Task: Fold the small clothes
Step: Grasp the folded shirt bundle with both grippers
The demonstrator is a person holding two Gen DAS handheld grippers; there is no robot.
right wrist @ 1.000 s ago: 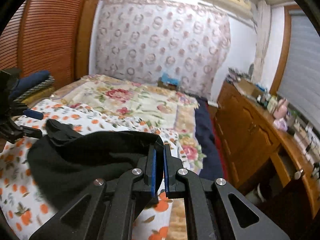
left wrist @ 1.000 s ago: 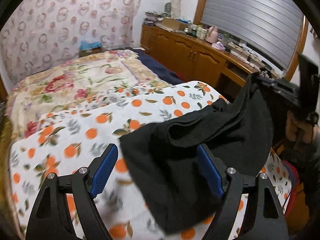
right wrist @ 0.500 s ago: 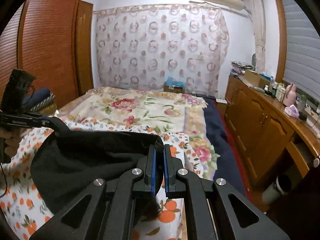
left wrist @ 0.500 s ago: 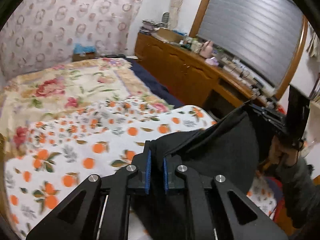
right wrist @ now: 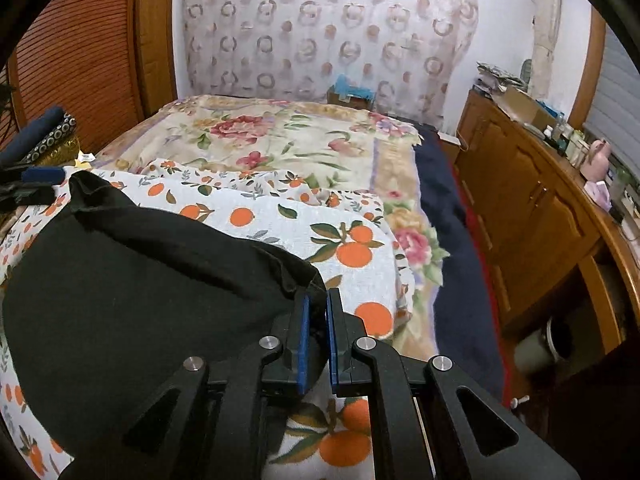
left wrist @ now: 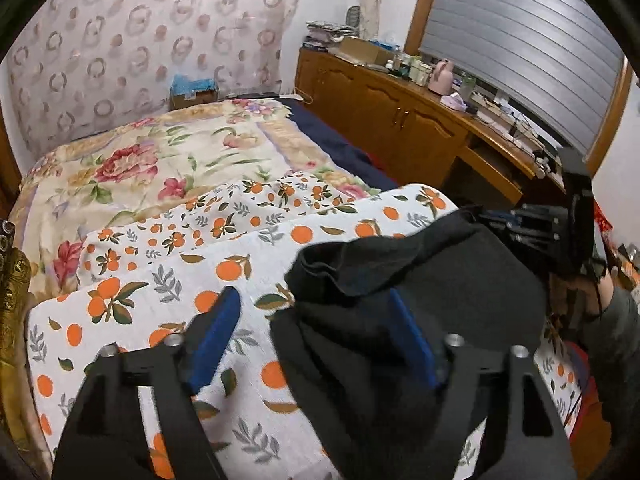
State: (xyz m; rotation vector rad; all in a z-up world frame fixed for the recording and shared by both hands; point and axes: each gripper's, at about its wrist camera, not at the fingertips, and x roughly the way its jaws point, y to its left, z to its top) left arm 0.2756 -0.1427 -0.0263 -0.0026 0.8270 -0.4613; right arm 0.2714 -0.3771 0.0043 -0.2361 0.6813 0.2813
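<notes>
Two grippers: right gripper (right wrist: 316, 336) pinches black garment (right wrist: 132, 280); left gripper (left wrist: 316, 336) just opened

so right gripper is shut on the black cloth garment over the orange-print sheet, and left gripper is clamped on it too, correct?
Not quite. The left gripper is open; the left wrist view shows its blue pads spread, having just opened. The right gripper is shut on the black cloth garment over the orange-print sheet, as you said.

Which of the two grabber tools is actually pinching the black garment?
The right gripper: its blue pads are shut on the black garment. The left gripper has just been opening; its pads stand wide apart, gripping nothing.
</notes>
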